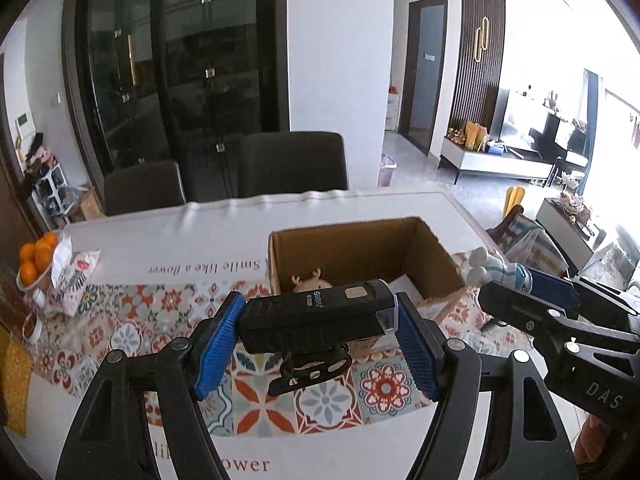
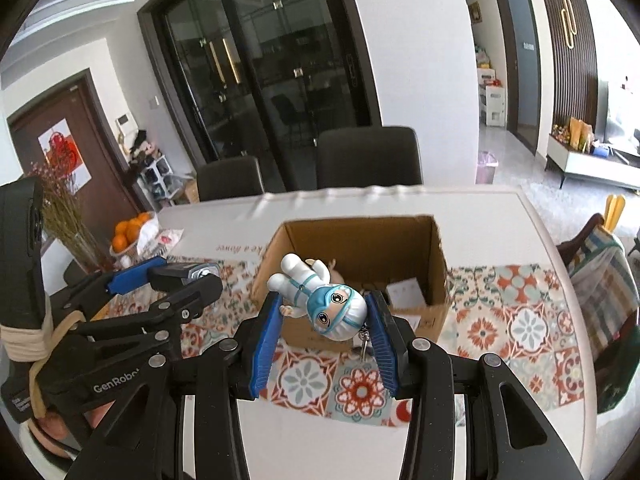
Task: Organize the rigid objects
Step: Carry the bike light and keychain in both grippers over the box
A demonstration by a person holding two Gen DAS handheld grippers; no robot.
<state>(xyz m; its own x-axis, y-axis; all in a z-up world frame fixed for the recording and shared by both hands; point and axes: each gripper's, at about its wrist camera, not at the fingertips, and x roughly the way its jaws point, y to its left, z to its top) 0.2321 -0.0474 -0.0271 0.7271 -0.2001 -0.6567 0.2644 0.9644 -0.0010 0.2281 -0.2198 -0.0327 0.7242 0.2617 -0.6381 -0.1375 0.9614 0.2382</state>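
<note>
The left gripper [image 1: 320, 344] is clamped on the black bike light [image 1: 316, 316] and the right gripper [image 2: 326, 334] on the doll [image 2: 320, 300] — both low in frame, short of the box [image 2: 360, 240], so lift over its near wall before letting go.

Your open-topped cardboard box [image 2: 360, 240] sits straight ahead on the table [image 1: 360, 204], its mouth unblocked from above. Inside, a small antlered toy [image 1: 306, 282] takes the near left corner and a white card [image 2: 406, 292] lies toward the right; the far half of the floor shows bare. The near wall stands between both loads and the inside. Your left gripper [image 1: 320, 332] with its bike light [image 1: 316, 314] and your right gripper [image 2: 326, 322] with its doll [image 2: 320, 298] hang close together, side by side. Two chairs [image 2: 368, 156] line the far edge; the oranges [image 1: 38, 258] sit well left.
</note>
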